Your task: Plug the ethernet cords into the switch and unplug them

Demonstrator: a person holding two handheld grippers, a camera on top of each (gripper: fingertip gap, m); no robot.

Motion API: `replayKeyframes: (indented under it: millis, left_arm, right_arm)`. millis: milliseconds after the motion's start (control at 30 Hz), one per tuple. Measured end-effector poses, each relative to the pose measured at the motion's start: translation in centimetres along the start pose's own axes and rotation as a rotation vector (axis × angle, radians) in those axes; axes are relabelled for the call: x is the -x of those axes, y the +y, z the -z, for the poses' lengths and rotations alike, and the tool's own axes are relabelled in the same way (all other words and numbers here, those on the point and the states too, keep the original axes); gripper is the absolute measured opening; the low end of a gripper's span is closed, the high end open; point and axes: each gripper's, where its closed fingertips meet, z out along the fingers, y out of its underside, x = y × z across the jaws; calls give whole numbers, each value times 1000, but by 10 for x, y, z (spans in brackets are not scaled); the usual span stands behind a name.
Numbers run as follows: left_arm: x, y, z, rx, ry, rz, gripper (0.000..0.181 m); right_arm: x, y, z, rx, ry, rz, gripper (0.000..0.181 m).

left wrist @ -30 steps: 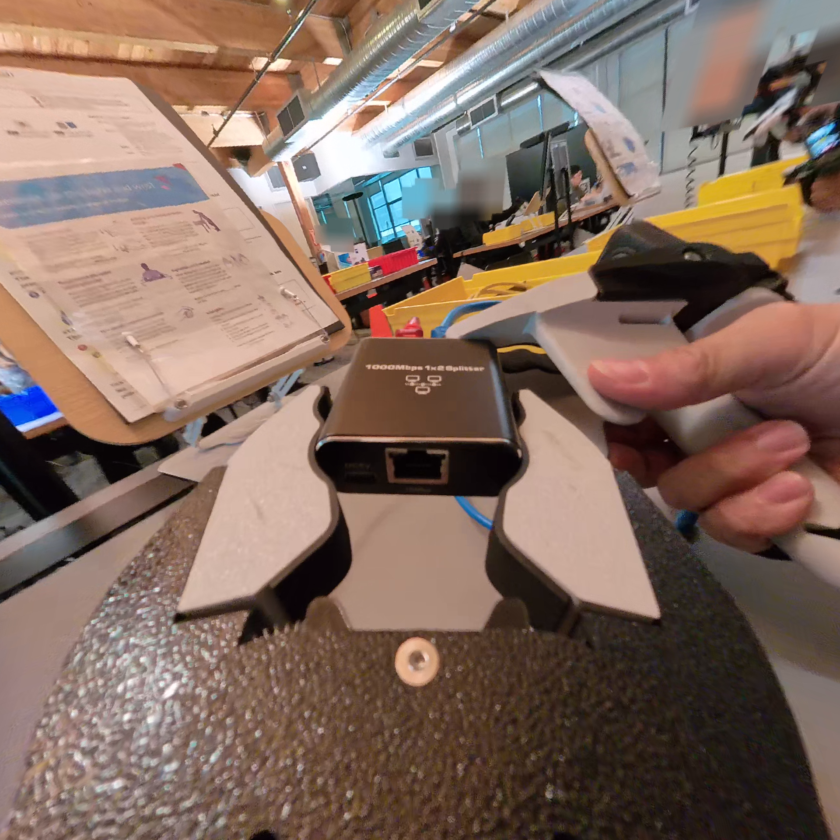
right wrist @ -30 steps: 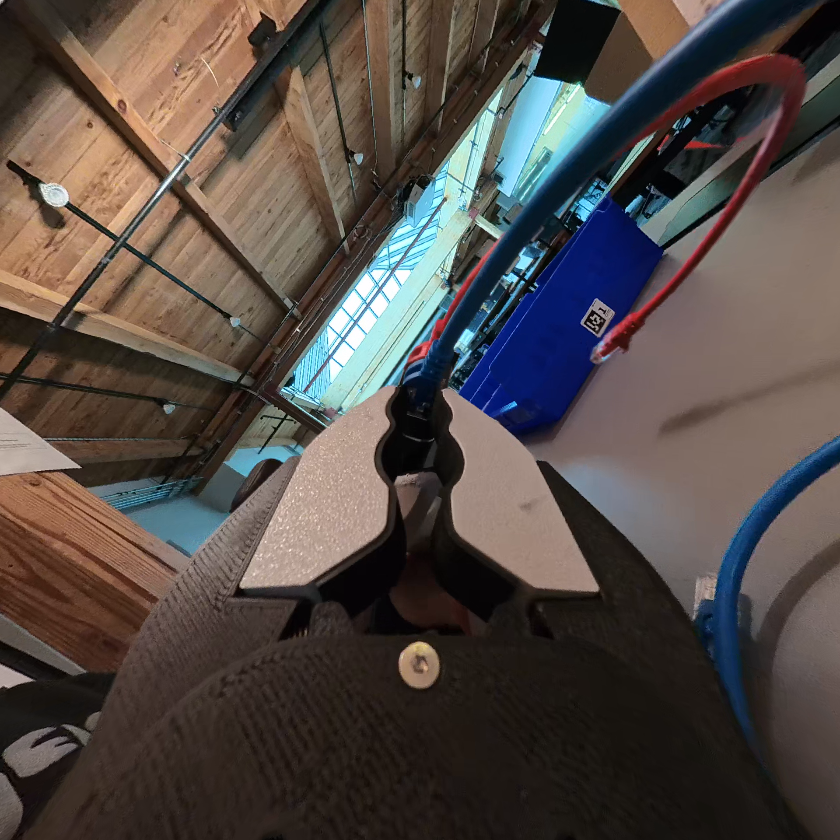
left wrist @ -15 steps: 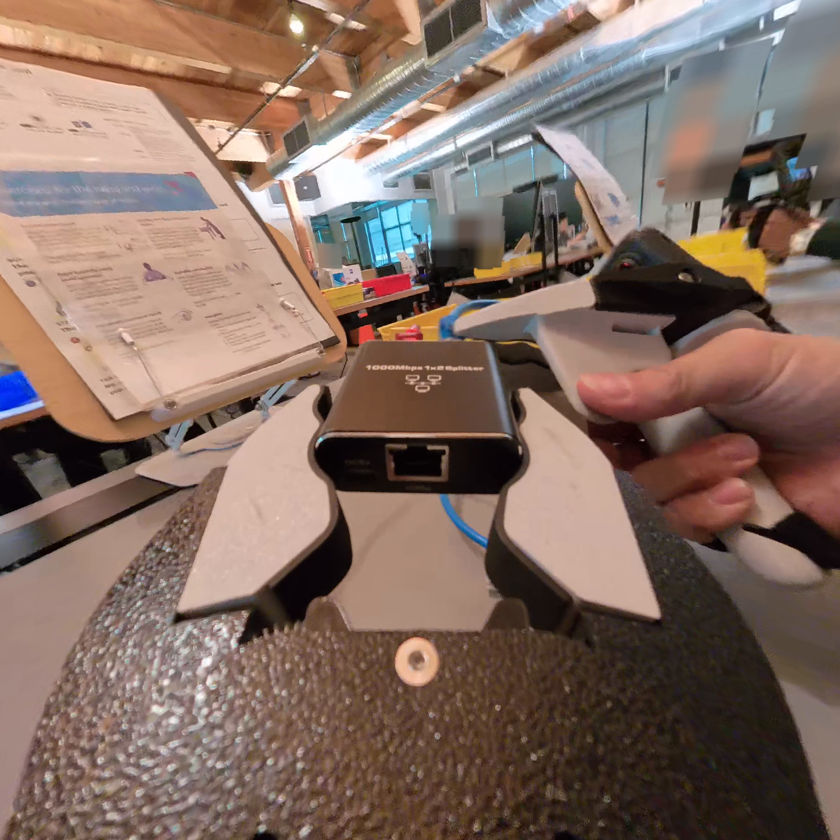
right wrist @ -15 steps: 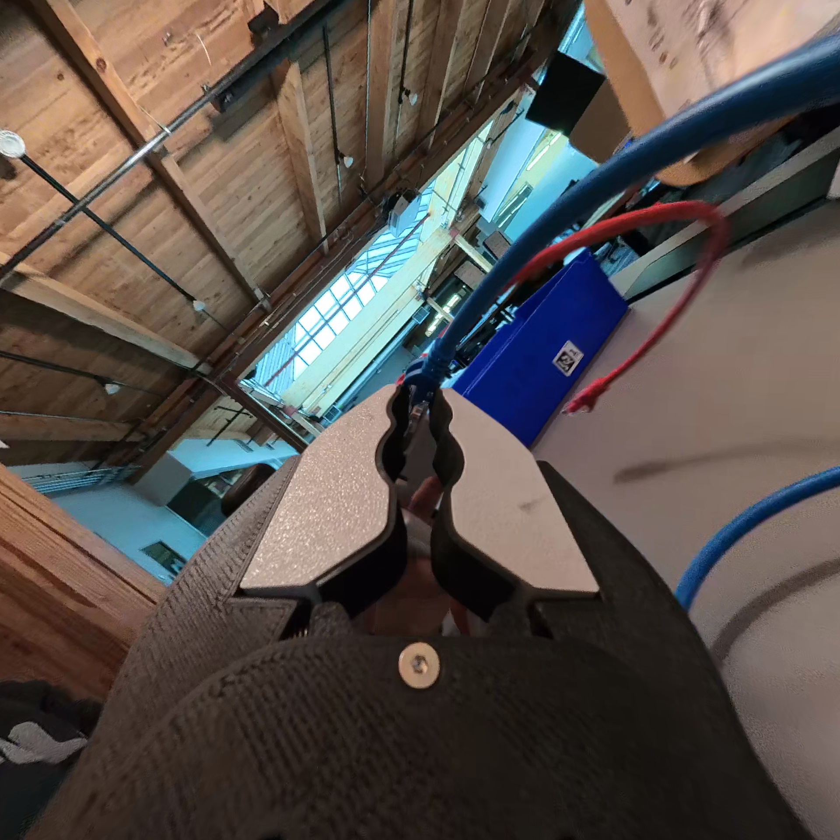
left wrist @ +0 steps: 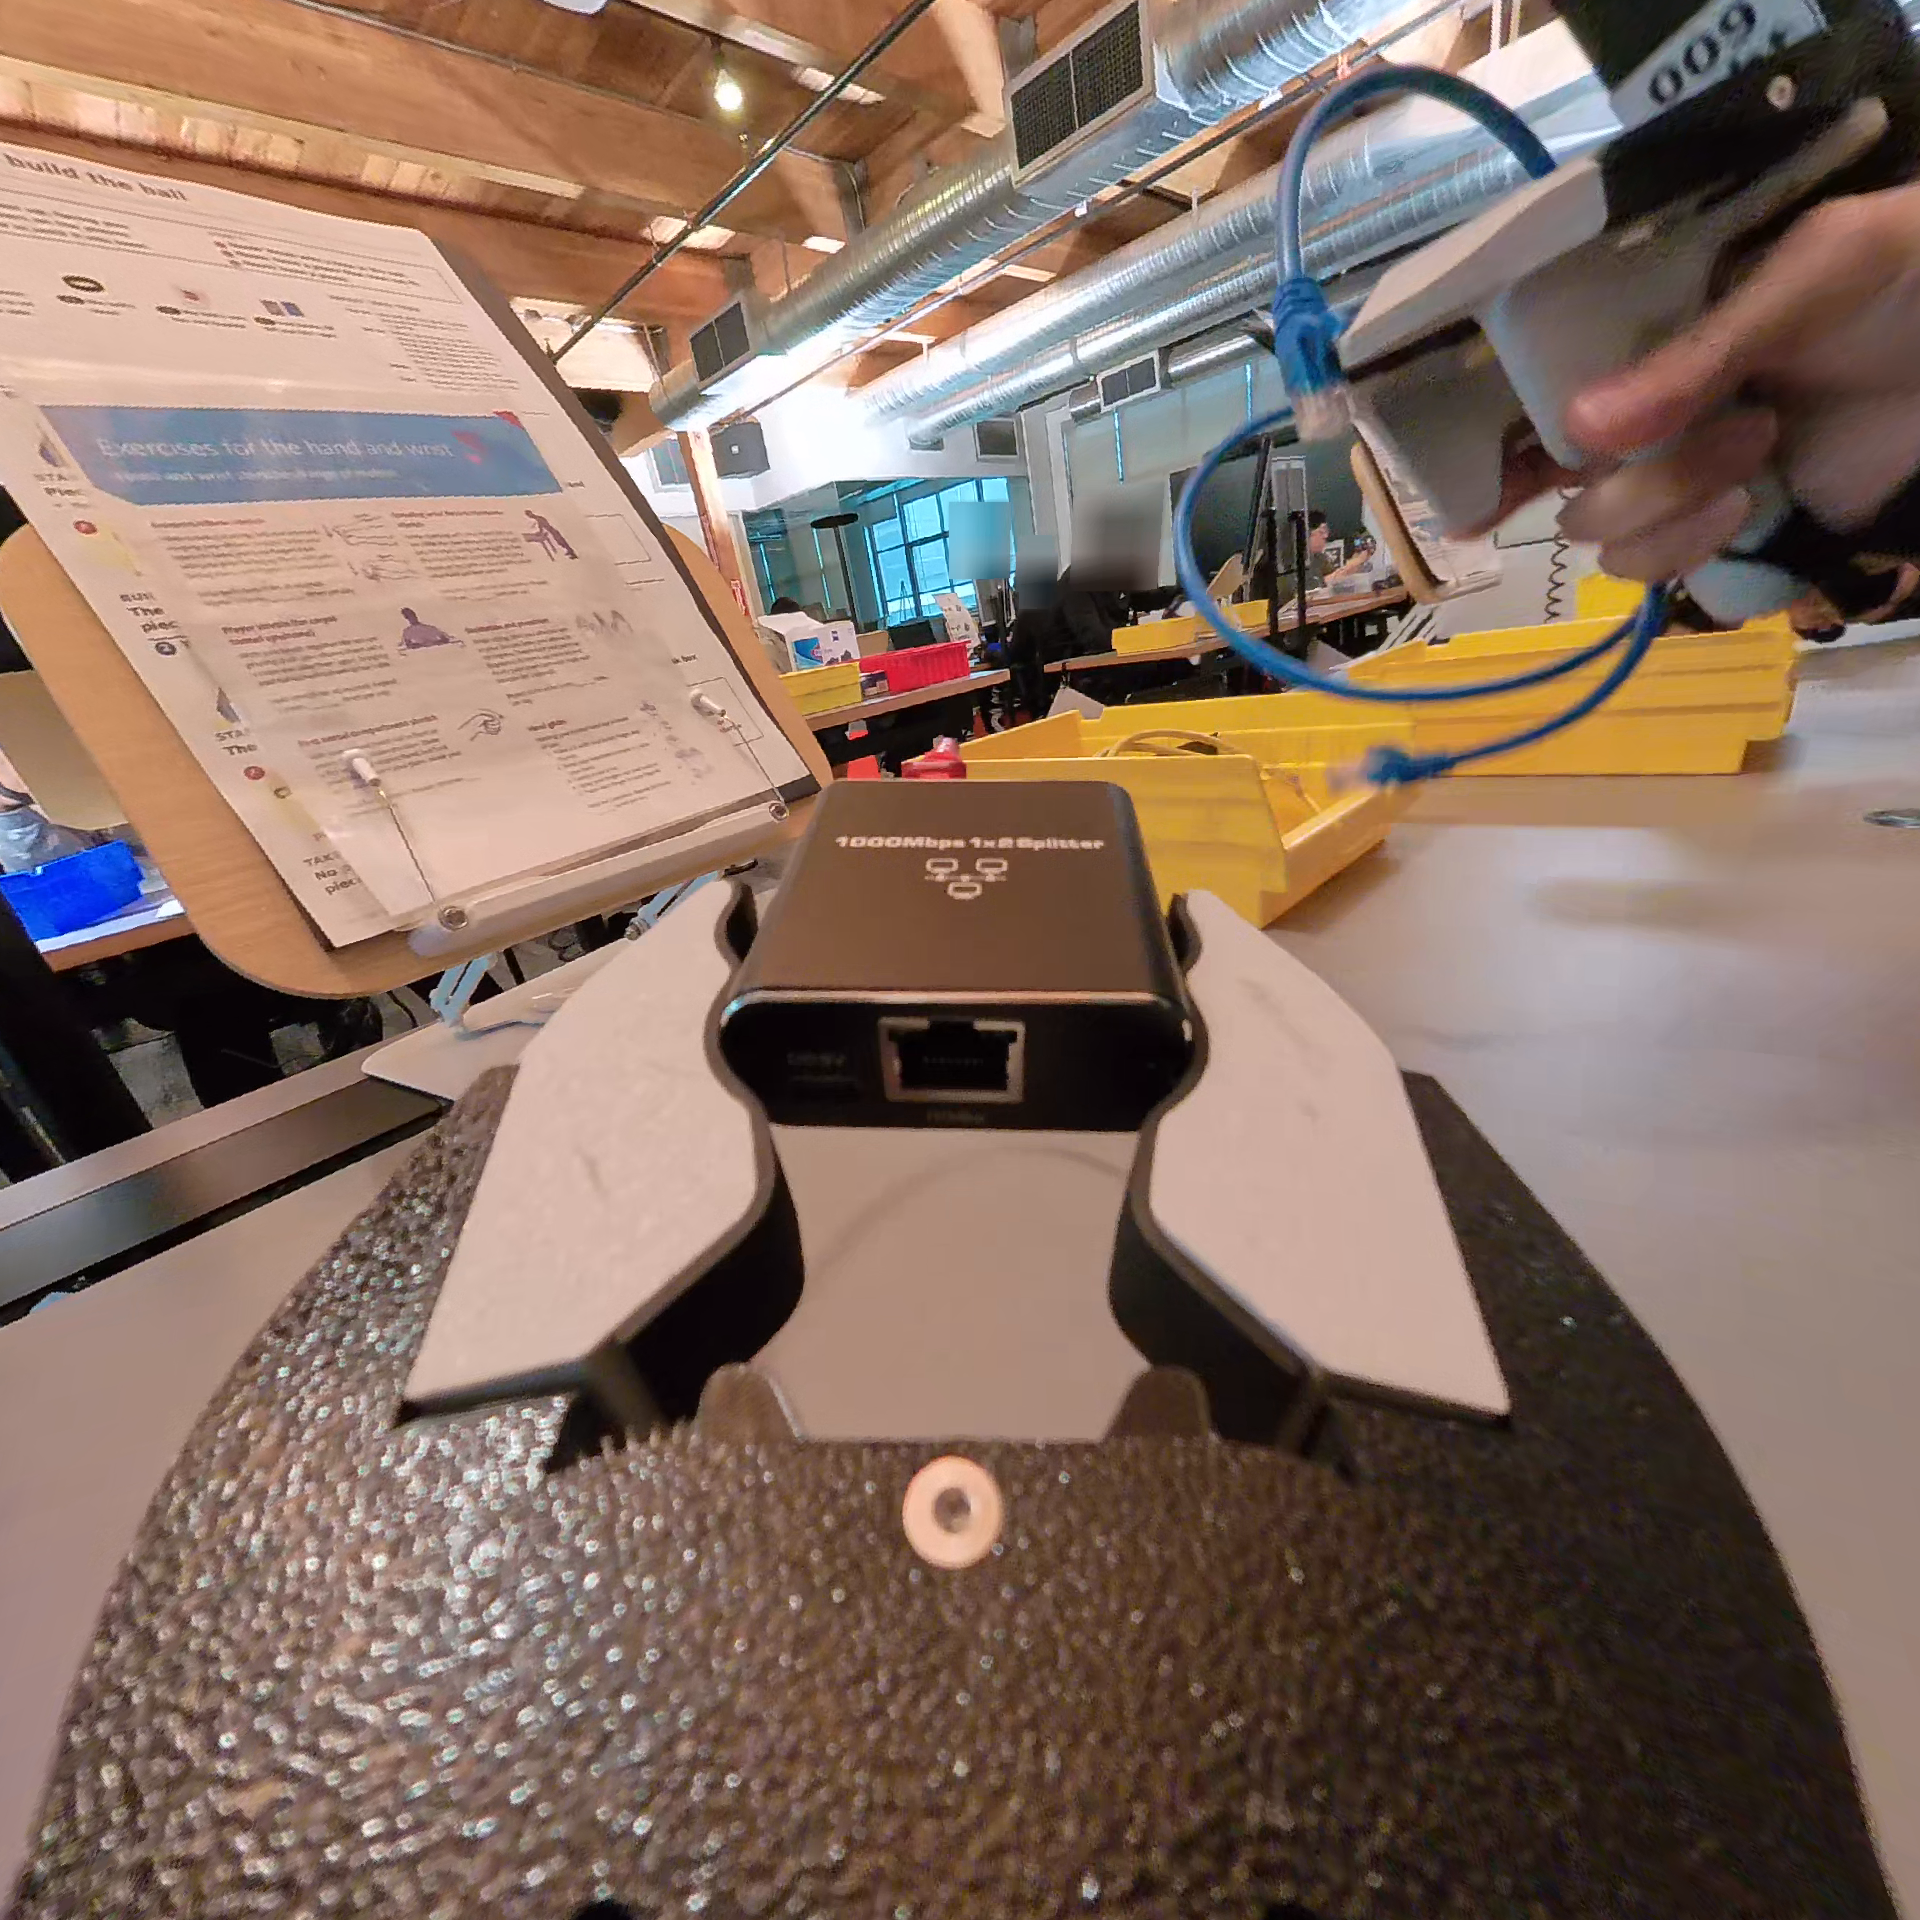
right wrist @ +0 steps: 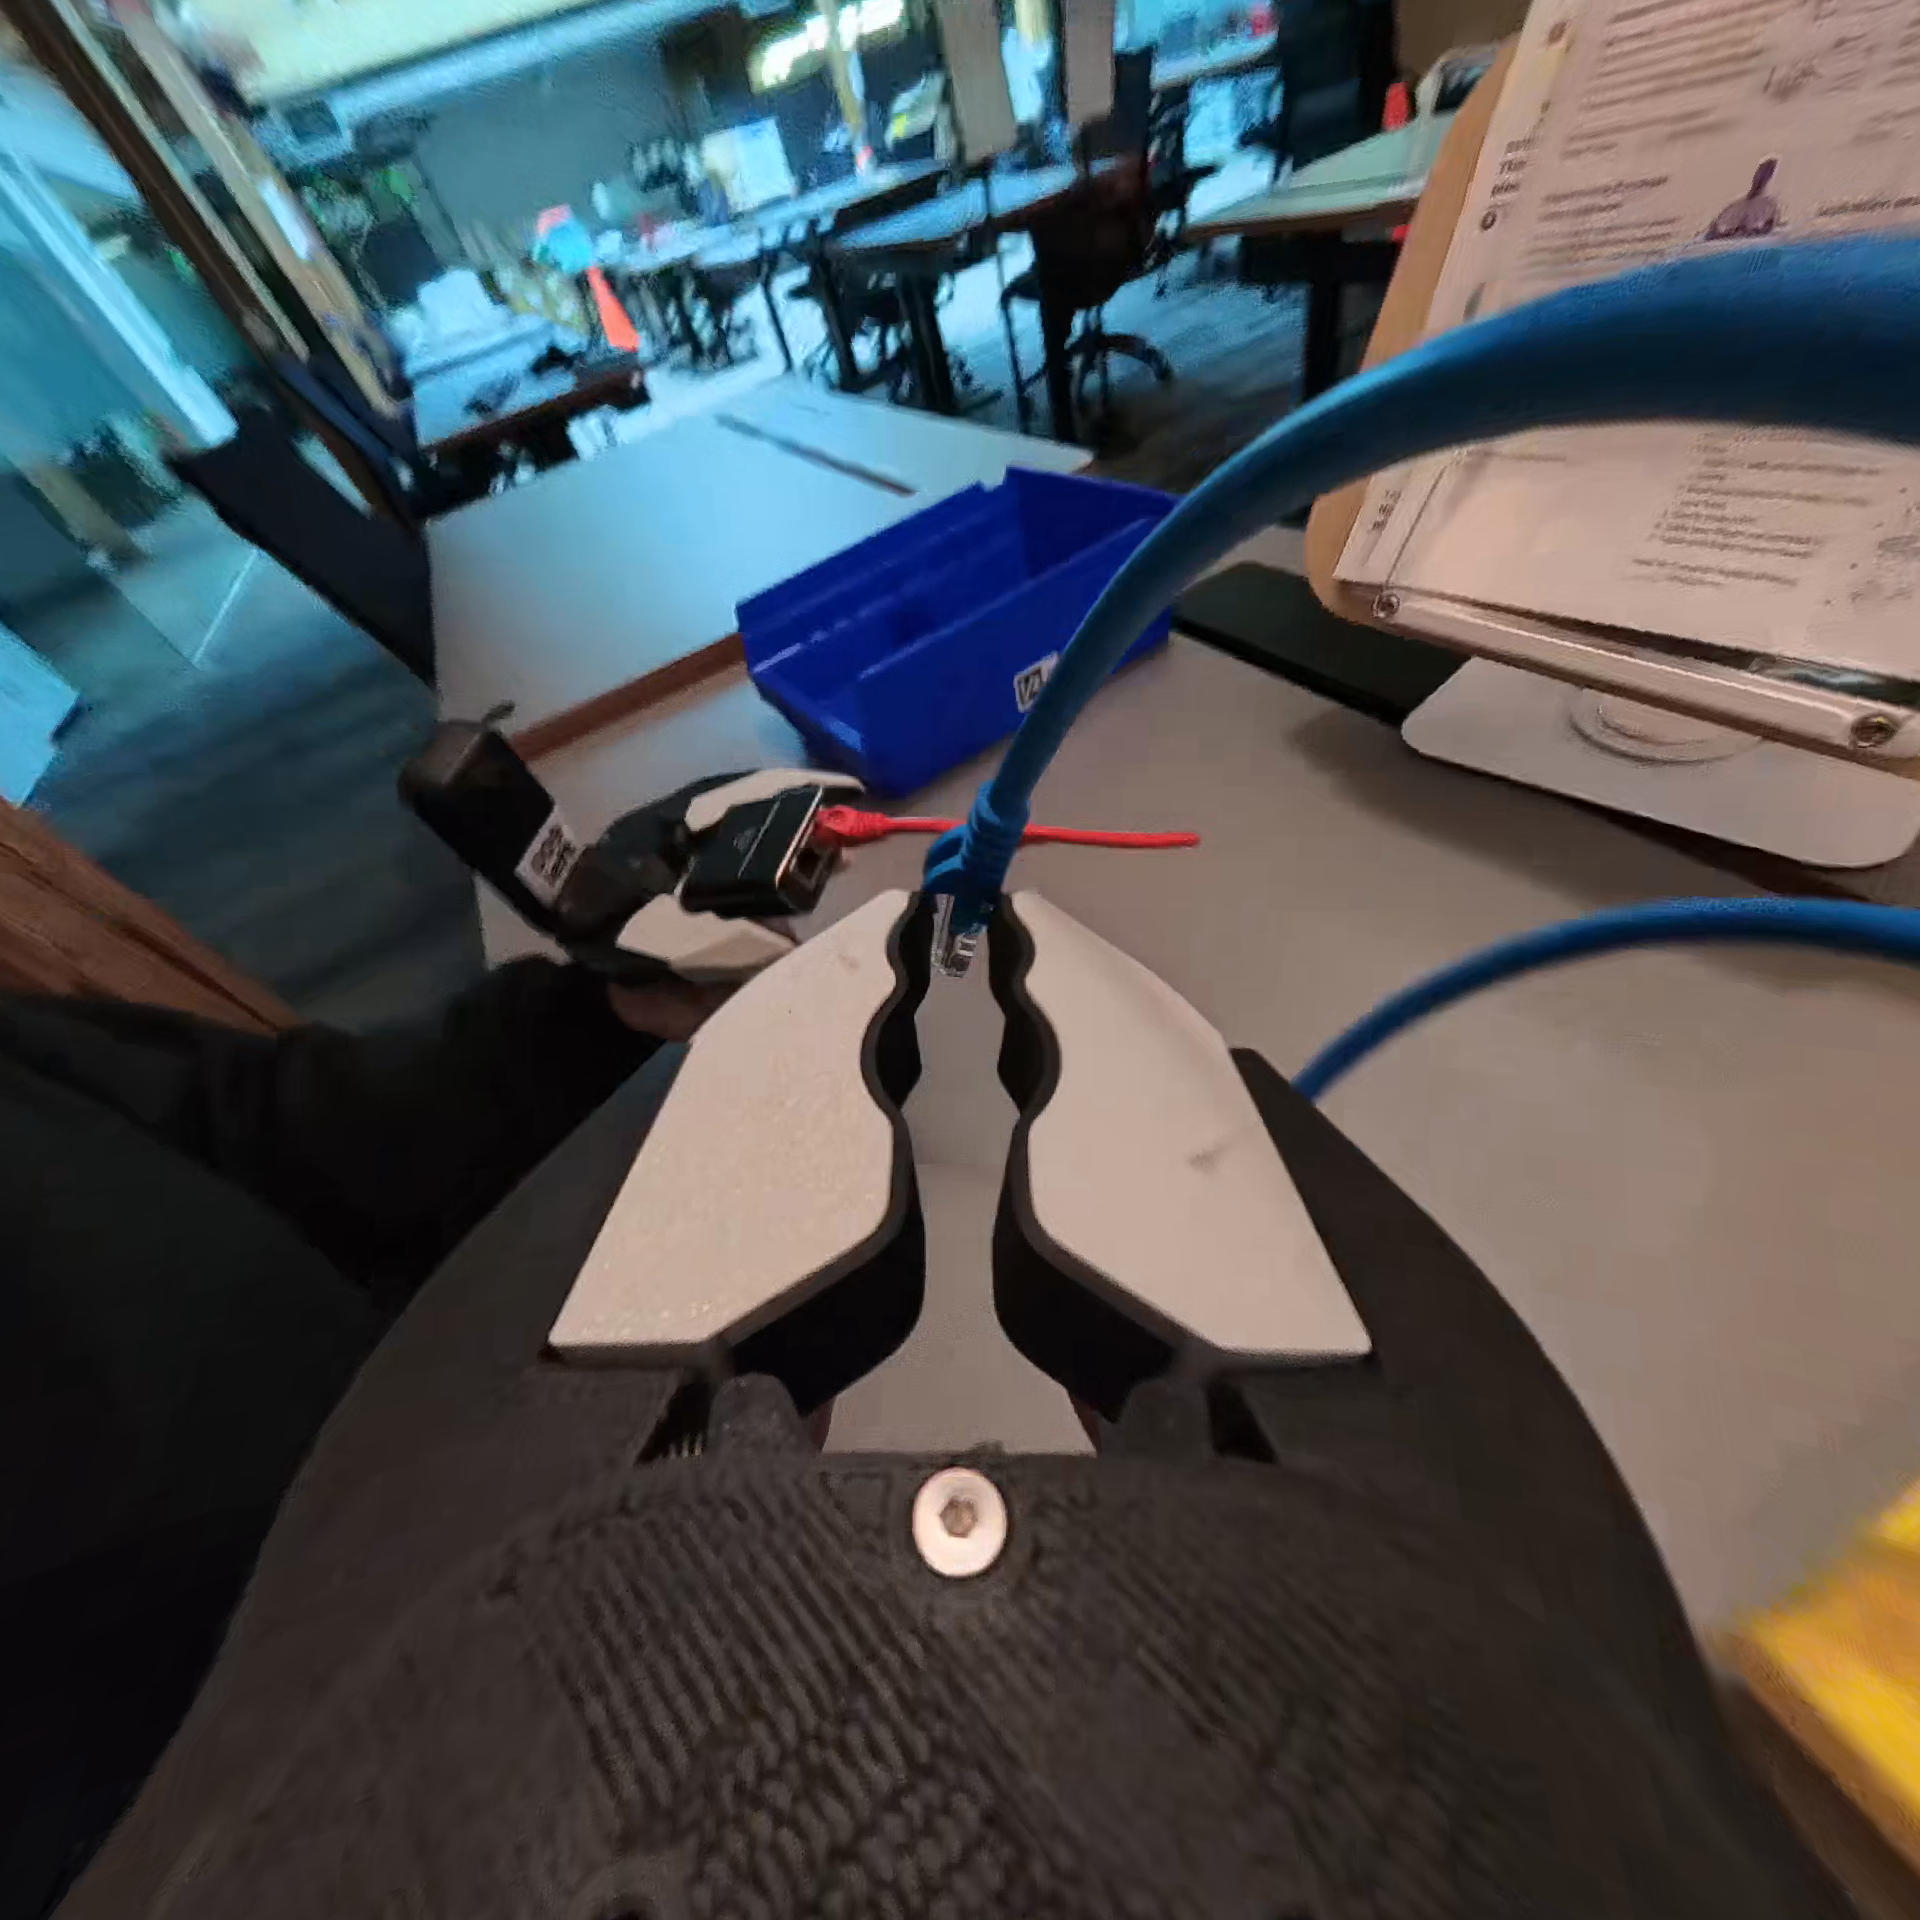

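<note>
Left gripper (left wrist: 956,1029) clamped on the black switch (left wrist: 961,935), jaws against its two long sides, the single port (left wrist: 953,1060) facing back toward the camera and vacant. Held just above the grey table (left wrist: 1610,1039).

Right gripper (right wrist: 961,935) narrow, pinching the blue cord (right wrist: 1091,623) right at its clear plug (right wrist: 954,940); plug tip pointing back into the jaw gap, cord arching up and away to the right. Seen from the left wrist view: raised high at upper right, well apart from the switch, second blue plug (left wrist: 1377,769) dangling free below.

Judgement: blue cord out of the switch; red cord (right wrist: 997,831) apparently seated in the far end, lying along the table. Next plug-in likely needs regrasp or wrist turn so the plug tip leads; latch tab to match the port notch; straight, slow push along the port axis; firm hold on the switch.

Around: yellow bins (left wrist: 1247,821) just behind the switch, blue bin (right wrist: 935,665) farther off, wooden document stand (left wrist: 343,623) with printed sheets to the left. Possible snags: slack blue loop hanging between the grippers, stand edge close to the cord's arc. Benches and seated people far behind, blurred.
</note>
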Motion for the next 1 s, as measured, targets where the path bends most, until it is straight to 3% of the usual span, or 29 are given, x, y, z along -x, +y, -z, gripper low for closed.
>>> replayKeyframes:
  millis: [133, 200, 333, 500, 667, 733, 800, 833, 900, 1000]
  left_arm:
    - [-2, 1, -1, 3, 15, 4, 73]
    - [-3, 1, -1, 5, 16, 3, 73]
    - [-5, 3, -2, 12, 27, 1, 73]
    - [-5, 5, -3, 20, 27, -10, 73]
    - [-6, 5, -3, 16, 38, 1, 73]
    - [-7, 4, -3, 15, 41, 1, 73]
    - [-7, 4, -3, 16, 46, 3, 73]
    - [-7, 4, -3, 16, 46, 2, 73]
    - [-7, 4, -3, 16, 50, 4, 73]
    - [-7, 4, -3, 14, 53, 8, 73]
  right_arm:
    - [-39, -11, 45, 134, -31, 30, 12]
    - [-74, -9, 63, 220, 22, 64, 11]
    - [-128, 3, 82, 289, -36, -5, 11]
    - [-187, 35, 75, 305, 24, -124, 11]
    - [-200, 63, 55, 296, -50, -218, 12]
    - [-222, 83, 55, 399, 67, -210, 11]
    - [-244, 115, 65, 594, 202, -215, 9]
    - [-252, 130, 71, 681, 257, -244, 0]
    - [-262, 148, 77, 768, 340, -298, 15]
    - [-256, 139, 69, 673, 326, -334, 36]
